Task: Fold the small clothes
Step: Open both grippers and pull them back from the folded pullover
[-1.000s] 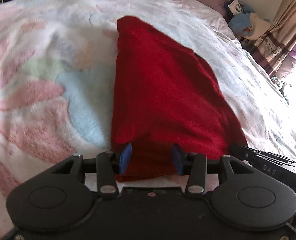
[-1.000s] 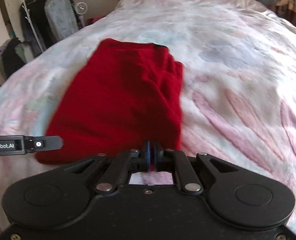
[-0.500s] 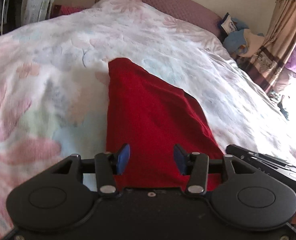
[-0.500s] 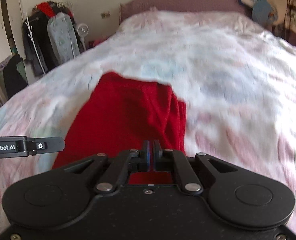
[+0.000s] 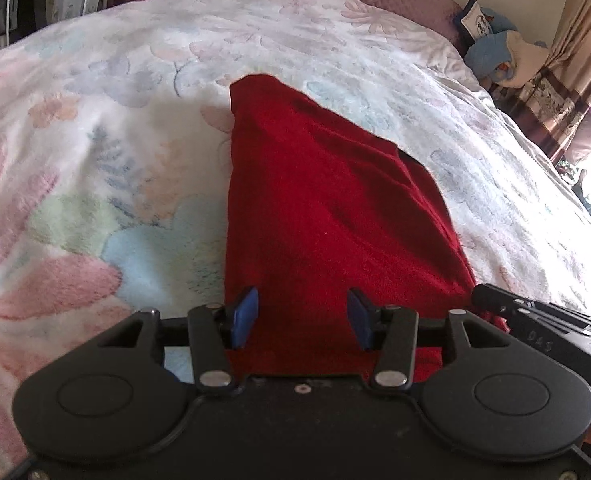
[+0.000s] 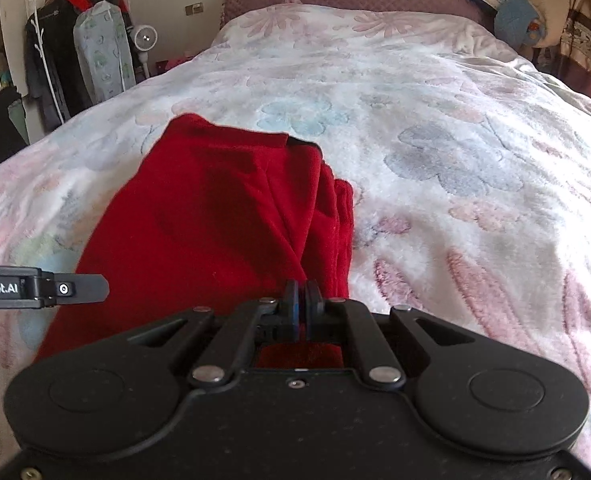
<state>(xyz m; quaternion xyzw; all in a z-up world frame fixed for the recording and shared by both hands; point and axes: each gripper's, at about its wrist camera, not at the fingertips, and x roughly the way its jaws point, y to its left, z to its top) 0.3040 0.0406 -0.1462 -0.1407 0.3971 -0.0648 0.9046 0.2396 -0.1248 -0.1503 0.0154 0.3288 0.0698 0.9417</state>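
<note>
A bed (image 6: 435, 128) under a pale floral blanket carried a folded red garment (image 5: 327, 208), which lay lengthwise on its near half. The left claw (image 5: 301, 322) stood released above the garment's near edge, blue pads apart and pressing nothing. The right claw (image 6: 302, 310) was clenched on the garment's near right edge.

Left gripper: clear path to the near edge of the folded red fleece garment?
Probably yes. The left gripper is open, with the folded red fleece garment lying directly ahead between its blue pads on the floral blanket. Nothing lies across it.
</note>
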